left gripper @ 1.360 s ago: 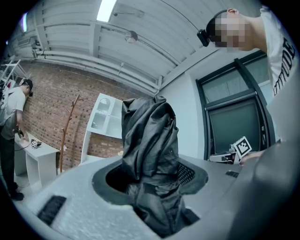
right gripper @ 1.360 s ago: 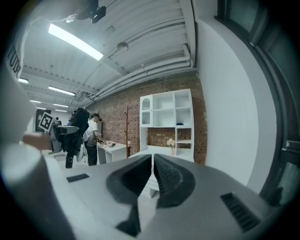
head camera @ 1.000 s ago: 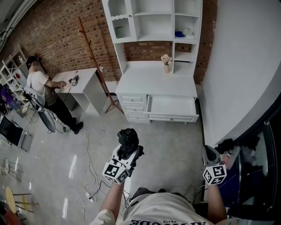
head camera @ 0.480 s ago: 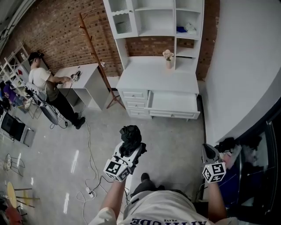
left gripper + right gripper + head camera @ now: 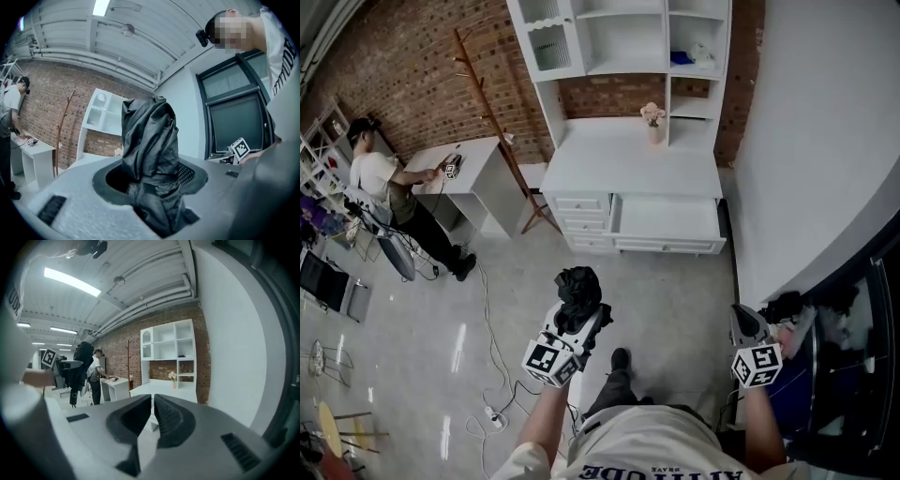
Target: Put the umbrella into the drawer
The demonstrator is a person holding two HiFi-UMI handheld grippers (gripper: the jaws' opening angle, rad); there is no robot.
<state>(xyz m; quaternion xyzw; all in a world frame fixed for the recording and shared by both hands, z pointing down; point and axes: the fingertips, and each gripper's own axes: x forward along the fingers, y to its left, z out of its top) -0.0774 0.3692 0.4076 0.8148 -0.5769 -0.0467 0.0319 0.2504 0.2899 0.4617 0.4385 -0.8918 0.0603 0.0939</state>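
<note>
Black folded cloth, the umbrella (image 5: 150, 154), sits pinched between the jaws of my left gripper (image 5: 578, 317), with its bunched end poking forward past the tips. The open drawer (image 5: 666, 246) lies ahead and to the right, well apart across the floor (image 5: 666, 300), under the right half of the white surface (image 5: 623, 173). It runs side to side, while the umbrella points roughly at it, so I judge a crosswise turn is needed before lowering. My right gripper (image 5: 153, 401) has its jaws together and empty, on the drawer's side.
</note>
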